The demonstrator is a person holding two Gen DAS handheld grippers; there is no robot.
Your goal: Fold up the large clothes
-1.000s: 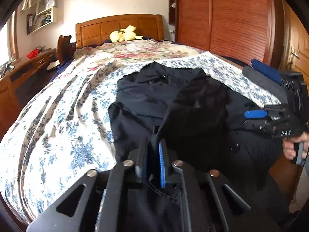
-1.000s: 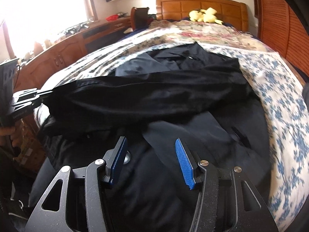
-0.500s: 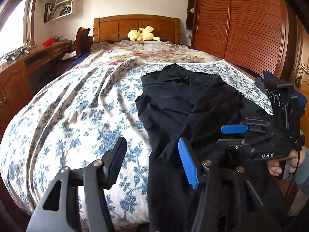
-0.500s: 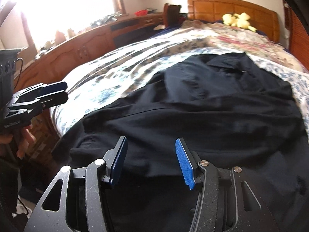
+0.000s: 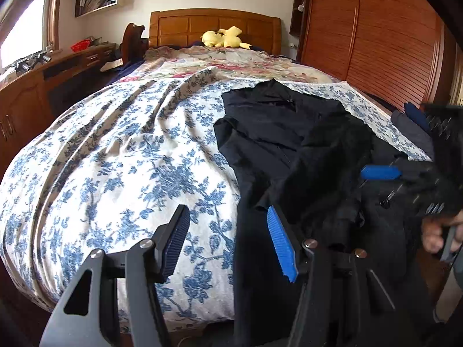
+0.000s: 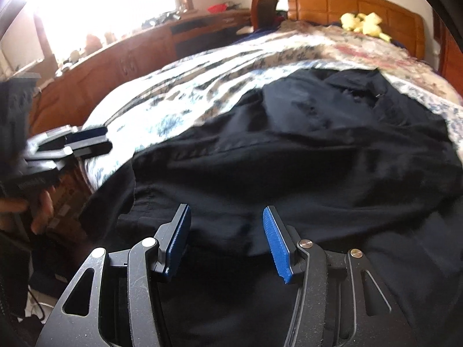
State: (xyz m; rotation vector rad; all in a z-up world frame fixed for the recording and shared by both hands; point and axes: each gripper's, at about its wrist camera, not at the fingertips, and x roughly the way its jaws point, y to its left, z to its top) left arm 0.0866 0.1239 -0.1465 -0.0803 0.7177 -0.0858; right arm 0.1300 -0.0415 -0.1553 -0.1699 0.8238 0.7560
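While the dark garment (image 5: 277,133) lies spread on the bed's (image 5: 121,156) right half, its lower edge draping over the foot, the left gripper (image 5: 228,240) holds its fingers wide and empty over the garment's left edge. The right gripper (image 6: 227,241), equally wide, hovers above the hem; floral cover leftward lies bare.

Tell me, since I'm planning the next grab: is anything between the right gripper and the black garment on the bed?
Nothing visible is. The right gripper hangs with its jaws apart directly over the black garment, only dark cloth beneath them. The left gripper is off to the side, over the floral bedspread.
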